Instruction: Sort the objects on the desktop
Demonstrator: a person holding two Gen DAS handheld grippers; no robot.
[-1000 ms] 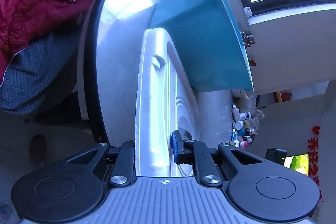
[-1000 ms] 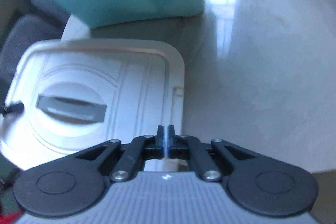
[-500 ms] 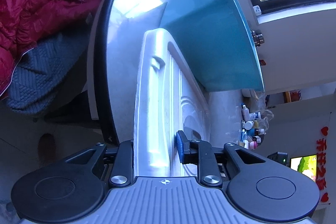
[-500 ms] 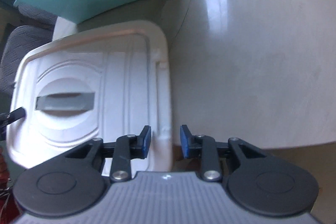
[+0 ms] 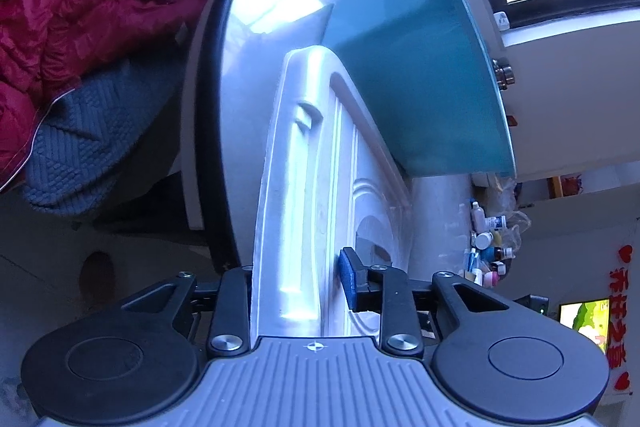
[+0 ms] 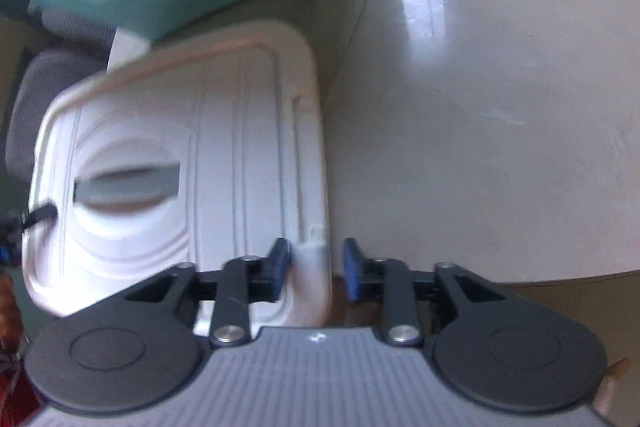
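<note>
A white plastic lid [image 5: 304, 187] with a grey recessed handle [image 6: 128, 183] lies on the round pale table [image 6: 500, 107], in front of a teal bin [image 5: 420, 87]. The left wrist view shows the lid edge-on. My left gripper [image 5: 294, 279] straddles its rim with jaws opening; the blue right pad [image 5: 350, 279] stands just off the plastic and the left finger is hidden behind the rim. On the opposite side, my right gripper [image 6: 316, 267] has its jaws opening around the lid's near corner, with a gap beside the right pad [image 6: 352, 269].
A red jacket [image 5: 80, 19] and a grey quilted blanket [image 5: 88, 147] lie beyond the table's edge. Several small bottles [image 5: 488, 247] stand at the far side. A grey chair [image 6: 44, 95] sits behind the lid. Bare tabletop stretches to the right of the lid.
Both grippers were shut on the lid's rim a second ago and have since spread their jaws off it. The right gripper has shifted and rolled a little.
</note>
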